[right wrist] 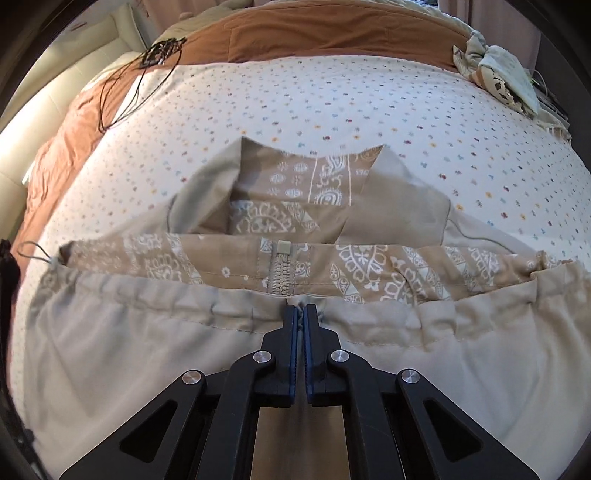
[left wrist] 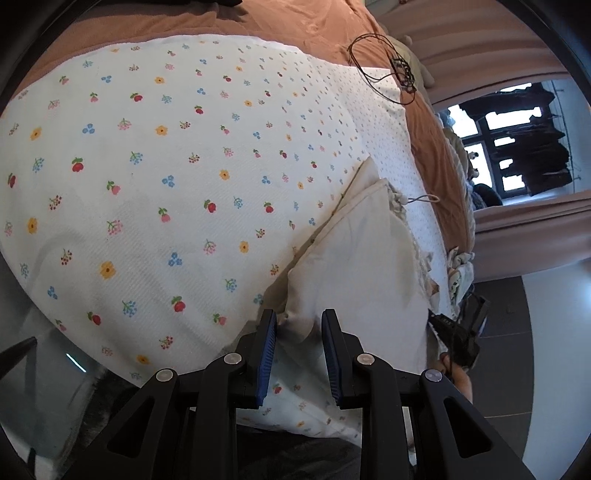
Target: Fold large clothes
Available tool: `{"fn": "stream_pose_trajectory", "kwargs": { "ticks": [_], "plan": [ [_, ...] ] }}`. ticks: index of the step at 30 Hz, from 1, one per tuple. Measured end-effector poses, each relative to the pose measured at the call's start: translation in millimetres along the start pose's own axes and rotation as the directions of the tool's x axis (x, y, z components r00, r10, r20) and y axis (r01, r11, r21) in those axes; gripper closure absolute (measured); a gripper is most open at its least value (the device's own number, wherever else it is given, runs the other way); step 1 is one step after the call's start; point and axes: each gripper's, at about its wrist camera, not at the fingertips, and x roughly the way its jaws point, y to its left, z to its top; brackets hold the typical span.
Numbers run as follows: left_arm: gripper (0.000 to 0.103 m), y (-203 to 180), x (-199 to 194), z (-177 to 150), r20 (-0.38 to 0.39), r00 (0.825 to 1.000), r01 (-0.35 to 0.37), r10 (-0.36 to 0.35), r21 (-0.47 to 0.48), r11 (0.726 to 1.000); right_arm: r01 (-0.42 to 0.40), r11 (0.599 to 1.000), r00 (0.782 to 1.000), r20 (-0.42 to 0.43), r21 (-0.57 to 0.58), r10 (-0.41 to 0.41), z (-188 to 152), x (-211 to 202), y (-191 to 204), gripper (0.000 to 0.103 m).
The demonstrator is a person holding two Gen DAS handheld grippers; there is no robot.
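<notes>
A beige jacket (right wrist: 147,332) with a paisley-print lining lies on the floral bedsheet (right wrist: 332,103). Its zipper (right wrist: 279,273) runs down the middle, just beyond my right gripper (right wrist: 303,314). The right gripper is shut on the jacket's gathered drawstring hem at the centre. In the left wrist view the jacket (left wrist: 354,266) shows as a pale folded bundle at the bed's right side. My left gripper (left wrist: 298,326) has its jaws apart around a corner of the jacket, pads not pressing the cloth. The right gripper (left wrist: 458,336) also shows there, at the jacket's far edge.
The floral sheet (left wrist: 147,184) covers a brown duvet (right wrist: 332,33). A black cable (right wrist: 147,62) lies at the bed's far left corner. A crumpled patterned cloth (right wrist: 506,74) sits at the far right. A drawstring loop (right wrist: 37,251) hangs from the hem's left end.
</notes>
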Motion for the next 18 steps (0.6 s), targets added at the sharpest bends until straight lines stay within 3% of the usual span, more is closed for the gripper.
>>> {"fn": "stream_pose_trajectory", "kwargs": {
  "ticks": [3, 4, 5, 10, 15, 18],
  "plan": [
    [0.046, 1.5, -8.0, -4.4, -0.007, 0.998, 0.056, -0.056, -0.023, 0.998, 0.003, 1.000, 1.000, -0.011, 0.006, -0.003, 1.6, -0.7, 0.7, 0.099],
    [0.030, 2.9, -9.9, -6.5, -0.015, 0.996, 0.083, -0.084, -0.041, 0.996, -0.003, 1.000, 1.000, -0.019, 0.017, 0.004, 3.5, -0.6, -0.3, 0.099],
    [0.026, 3.9, -11.1, -8.0, -0.022, 0.995, 0.097, -0.098, -0.055, 0.994, -0.010, 1.000, 1.000, -0.025, 0.027, 0.010, 5.1, -1.7, -1.7, 0.099],
    [0.026, -1.3, -10.3, -13.2, -0.039, 0.990, 0.134, -0.137, -0.067, 0.989, 0.021, 1.000, 0.999, -0.025, 0.014, -0.021, 3.8, -14.4, -0.9, 0.090],
    [0.029, -7.8, 7.0, -11.7, -0.062, 0.990, 0.118, -0.123, -0.071, 0.990, -0.025, 0.999, 1.000, 0.017, 0.046, 0.024, -8.2, -48.2, -2.2, 0.071],
    [0.034, -7.6, 17.0, -9.3, -0.075, 0.992, 0.093, -0.100, -0.092, 0.991, -0.059, 0.997, 0.997, 0.053, 0.041, 0.057, -21.9, -76.8, -2.0, 0.071]
  ]
}}
